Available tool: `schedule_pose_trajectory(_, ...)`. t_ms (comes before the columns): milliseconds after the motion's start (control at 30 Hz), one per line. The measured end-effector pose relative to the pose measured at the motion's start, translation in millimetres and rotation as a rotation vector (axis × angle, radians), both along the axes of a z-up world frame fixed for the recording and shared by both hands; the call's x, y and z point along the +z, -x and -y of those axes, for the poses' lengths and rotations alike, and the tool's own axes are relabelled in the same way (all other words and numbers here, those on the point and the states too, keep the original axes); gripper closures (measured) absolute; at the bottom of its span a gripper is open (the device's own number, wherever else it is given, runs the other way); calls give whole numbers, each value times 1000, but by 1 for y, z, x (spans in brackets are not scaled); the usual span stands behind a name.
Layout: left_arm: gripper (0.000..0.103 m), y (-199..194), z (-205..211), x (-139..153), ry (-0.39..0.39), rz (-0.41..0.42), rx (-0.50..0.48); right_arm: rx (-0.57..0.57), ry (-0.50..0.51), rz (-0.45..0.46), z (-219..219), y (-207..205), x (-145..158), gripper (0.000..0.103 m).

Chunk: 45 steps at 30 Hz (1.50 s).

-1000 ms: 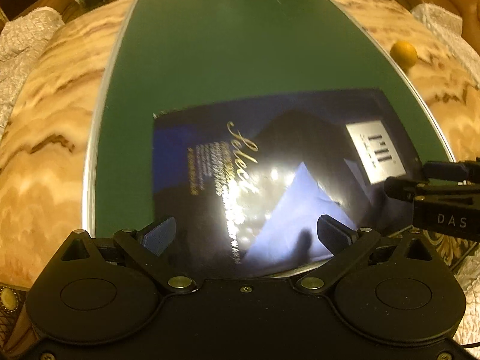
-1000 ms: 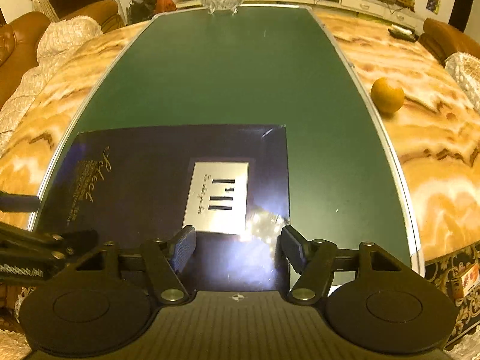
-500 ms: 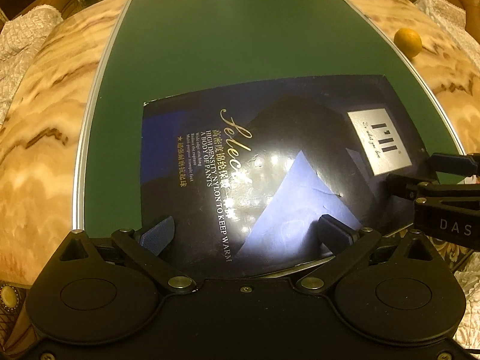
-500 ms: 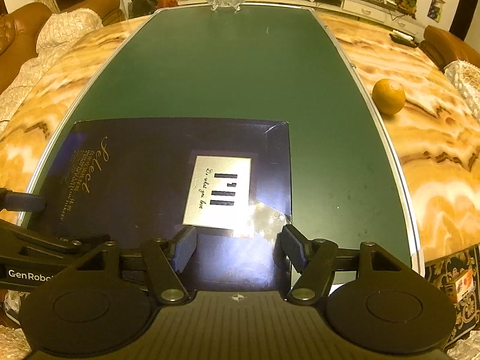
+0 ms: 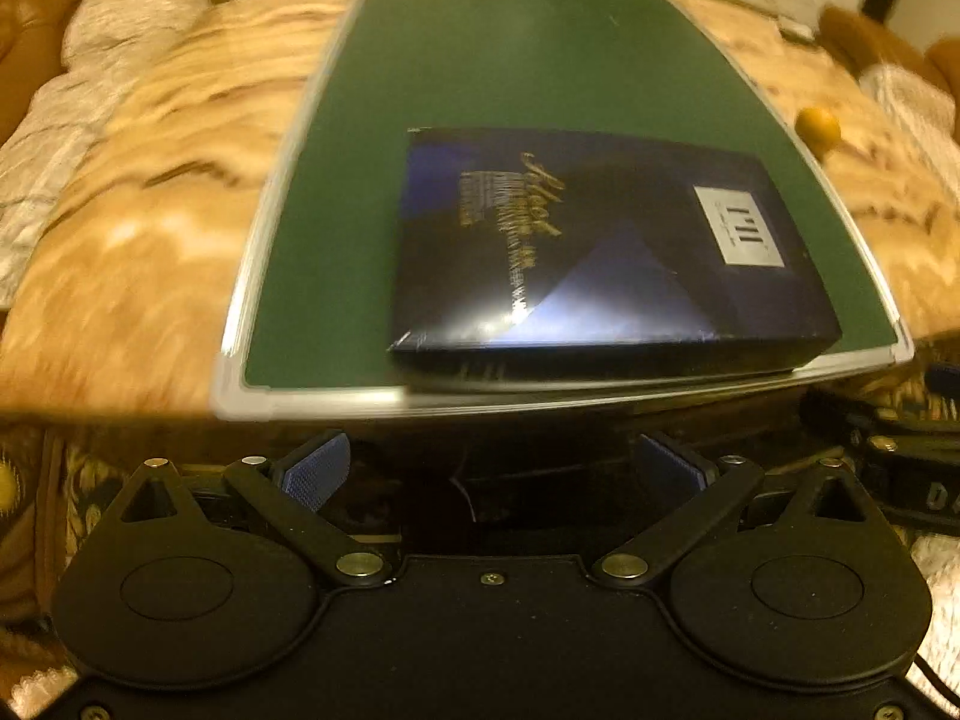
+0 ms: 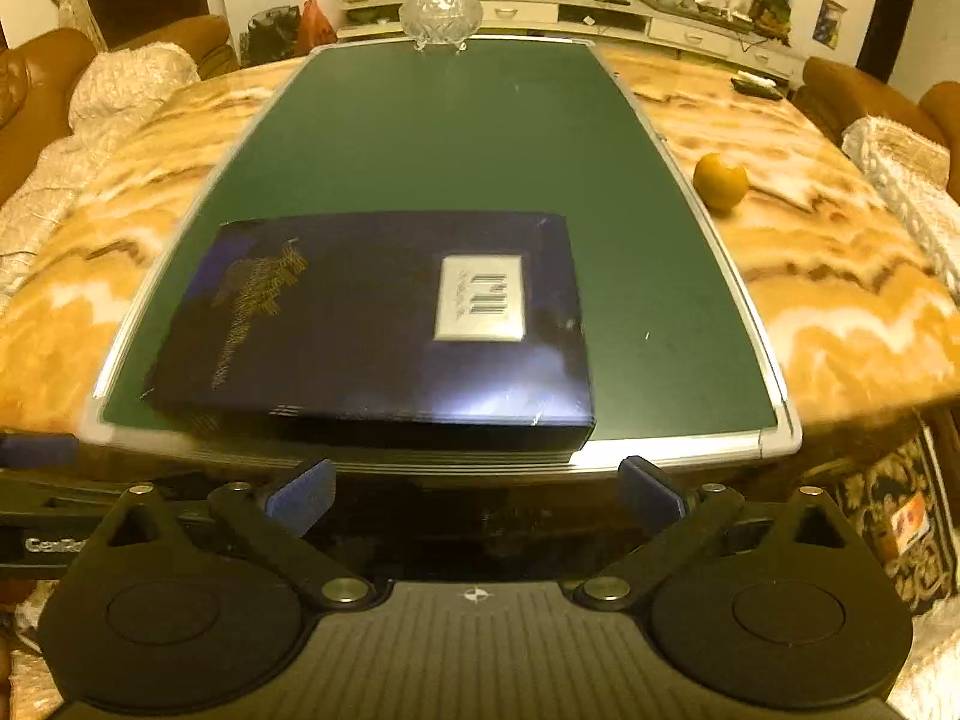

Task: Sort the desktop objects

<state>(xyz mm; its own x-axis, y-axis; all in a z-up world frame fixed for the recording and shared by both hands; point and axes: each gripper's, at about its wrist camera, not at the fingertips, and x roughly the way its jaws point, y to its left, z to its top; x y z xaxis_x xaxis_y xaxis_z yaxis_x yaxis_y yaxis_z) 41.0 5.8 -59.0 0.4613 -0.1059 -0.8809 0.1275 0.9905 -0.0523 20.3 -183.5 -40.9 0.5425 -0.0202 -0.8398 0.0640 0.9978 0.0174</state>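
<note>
One flat dark-blue box [image 6: 384, 324] is the thing to deal with, and it lies just ahead of both grippers, on the green mat [image 6: 444, 138] at the near end of the marbled surface [image 6: 828, 252], its near edge close to the mat's silver rim. From the right gripper [image 6: 474, 495] the box sits ahead and a little to the left; from the left gripper [image 5: 492, 468] it sits ahead and to the right. Both grippers hover off the near edge of the surface with nothing between their blue pads [image 6: 300, 501]; the right gripper's jaws have just been opening and now stand wide, and the left's are spread wide too. The box looks glossy, with glare running along its lid, so I judge it slippery under the pads, and being broad and shallow it is probably light but awkward, liable to tip or flex if lifted by one corner. Its lid is far too wide for either gripper to span, so the sensible hold is across its thin height at the near edge, one gripper toward each near corner, or else pushing it along the mat. An orange [image 6: 720, 180] rests well off ahead and to the right, clear of the box, and a glass bowl [image 6: 441, 15] stands at the far end.
</note>
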Motion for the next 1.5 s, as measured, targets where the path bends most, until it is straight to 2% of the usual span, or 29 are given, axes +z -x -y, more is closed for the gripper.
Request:
schedule_pose_trajectory(100, 0, 22, -11, 5, 5, 7, 17, 1, -31, 17, -8, 25, 10, 0)
schedule_pose_trajectory(233, 0, 47, -18, 14, -2, 33, 31, 12, -13, 27, -19, 49, 17, 0)
schedule_pose_trajectory(333, 0, 65, -18, 18, -16, 63, 37, 3, -3, 41, -22, 62, 17, 0)
schedule_pose_trajectory(567, 0, 93, -13, 18, -46, 81, 30, -46, -59, 58, -16, 89, 9, 0)
schedule_pose_trajectory(1000, 0, 108, -15, 20, -54, 85, 43, -44, -65, 93, -22, 112, 13, 0)
schedule_pose_trajectory(1500, 0, 102, -17, 16, -67, 72, 53, -40, -61, 83, -25, 106, 9, 0)
